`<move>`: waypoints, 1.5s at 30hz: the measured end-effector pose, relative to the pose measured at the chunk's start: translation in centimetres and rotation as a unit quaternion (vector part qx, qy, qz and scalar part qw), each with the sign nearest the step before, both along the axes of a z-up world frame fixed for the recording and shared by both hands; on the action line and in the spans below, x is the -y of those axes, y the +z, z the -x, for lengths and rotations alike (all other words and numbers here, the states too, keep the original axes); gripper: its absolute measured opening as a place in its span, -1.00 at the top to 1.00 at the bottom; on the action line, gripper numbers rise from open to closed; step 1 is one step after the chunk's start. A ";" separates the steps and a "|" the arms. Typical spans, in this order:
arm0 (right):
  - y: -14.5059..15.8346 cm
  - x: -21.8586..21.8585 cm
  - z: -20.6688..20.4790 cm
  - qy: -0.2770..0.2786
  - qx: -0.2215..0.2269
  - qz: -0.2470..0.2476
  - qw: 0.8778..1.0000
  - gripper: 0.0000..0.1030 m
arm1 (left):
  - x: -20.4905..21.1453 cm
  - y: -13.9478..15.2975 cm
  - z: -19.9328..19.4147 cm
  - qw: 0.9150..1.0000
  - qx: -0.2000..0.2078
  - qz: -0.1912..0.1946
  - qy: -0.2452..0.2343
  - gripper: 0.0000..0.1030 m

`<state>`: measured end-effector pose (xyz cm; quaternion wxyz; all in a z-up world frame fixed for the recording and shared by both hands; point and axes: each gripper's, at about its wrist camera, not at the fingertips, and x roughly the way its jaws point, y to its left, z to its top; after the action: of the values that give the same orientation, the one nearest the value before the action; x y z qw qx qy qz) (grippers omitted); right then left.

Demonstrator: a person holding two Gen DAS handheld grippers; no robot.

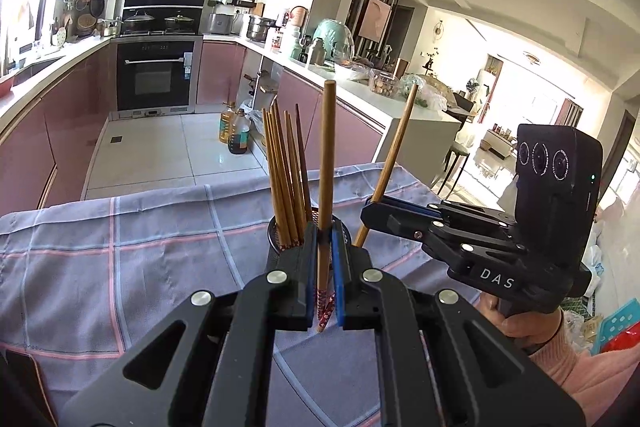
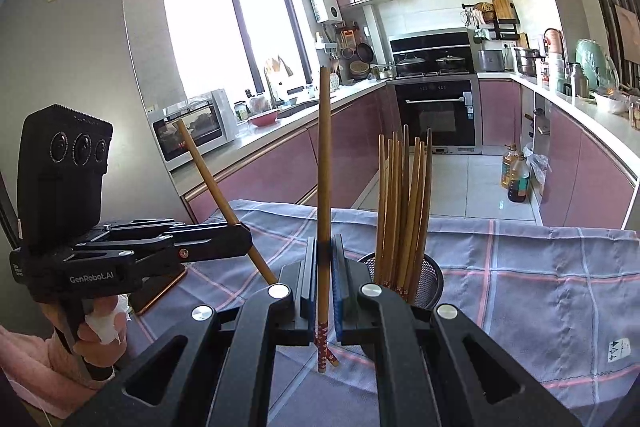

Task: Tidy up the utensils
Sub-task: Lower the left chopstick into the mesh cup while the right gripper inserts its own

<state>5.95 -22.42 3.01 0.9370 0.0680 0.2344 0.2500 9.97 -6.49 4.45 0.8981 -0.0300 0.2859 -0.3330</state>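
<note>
While wooden chopsticks [image 1: 286, 179] fill the mesh holder [image 2: 430, 277], each gripper — left [image 1: 325, 247], right [image 2: 324, 259] — clamps a slender pair.

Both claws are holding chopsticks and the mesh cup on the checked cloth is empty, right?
Not quite: the mesh cup isn't empty. The right wrist view shows a bunch of chopsticks standing in it. Both the left claw and right claw do hold chopsticks.

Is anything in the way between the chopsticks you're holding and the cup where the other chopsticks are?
Nothing visible blocks them. The left gripper and right gripper each clamp brown wooden chopsticks upright, beside the black mesh holder. Only the chopstick bundle already standing inside crowds part of its opening.
</note>
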 end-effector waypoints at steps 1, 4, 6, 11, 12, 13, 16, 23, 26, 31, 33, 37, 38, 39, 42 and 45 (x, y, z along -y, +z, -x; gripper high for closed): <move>0.1 0.1 -0.1 0.000 0.002 0.001 1.000 0.89 | 0.1 0.2 0.0 1.000 0.003 -0.001 0.000 0.85; 0.6 0.1 -0.2 -0.001 0.009 0.002 1.000 0.89 | 0.3 0.9 0.1 1.000 0.012 -0.001 -0.002 0.85; 0.9 0.2 -0.3 -0.002 0.012 0.002 1.000 0.89 | 0.5 1.2 0.1 1.000 0.017 -0.001 -0.003 0.86; 1.2 0.4 -0.5 -0.002 0.018 0.003 1.000 0.89 | 0.7 1.8 0.0 1.000 0.026 0.000 -0.003 0.86; 1.3 0.4 -0.5 -0.002 0.019 0.004 1.000 0.89 | 0.7 1.9 -0.1 1.000 0.027 0.001 -0.003 0.86; 1.3 0.4 -0.5 -0.003 0.021 0.005 1.000 0.89 | 0.8 2.0 -0.1 1.000 0.029 0.000 -0.003 0.86; 1.6 0.5 -0.5 -0.004 0.026 0.007 1.000 0.89 | 1.1 2.5 -0.1 0.999 0.034 0.000 -0.004 0.85; 2.3 0.7 -0.7 -0.007 0.034 0.009 0.999 0.89 | 1.3 3.1 -0.3 0.999 0.047 0.001 0.000 0.85; 2.4 0.7 -0.9 -0.009 0.035 0.009 0.999 0.89 | 1.2 3.0 0.0 0.999 0.051 0.000 0.002 0.85; 2.3 0.9 -1.3 -0.013 0.032 0.009 0.999 0.89 | 1.3 2.9 0.1 0.999 0.053 -0.001 0.010 0.85; 2.3 0.9 -1.5 -0.015 0.030 0.010 0.999 0.89 | 1.4 3.0 0.0 0.998 0.054 -0.002 0.013 0.85; 2.4 0.9 -1.7 -0.017 0.031 0.010 0.999 0.89 | 1.6 3.1 -0.2 0.999 0.052 -0.001 0.013 0.85; 2.4 1.0 -1.7 -0.017 0.031 0.010 0.999 0.89 | 1.6 3.1 -0.2 0.999 0.052 -0.001 0.014 0.85; 2.5 1.0 -1.8 -0.017 0.032 0.010 0.999 0.89 | 1.6 3.2 -0.3 0.999 0.052 -0.001 0.014 0.86; 2.7 1.0 -2.0 -0.019 0.033 0.010 0.999 0.89 | 1.6 3.3 -0.1 0.998 0.054 0.002 0.015 0.85; 2.7 1.0 -2.2 -0.021 0.034 0.011 0.999 0.89 | 1.6 3.3 -0.3 0.998 0.054 0.003 0.016 0.85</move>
<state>8.18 -23.40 5.70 0.9499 0.0544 0.2041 0.2303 10.25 -8.13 7.76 0.9174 -0.0195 0.2352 -0.3204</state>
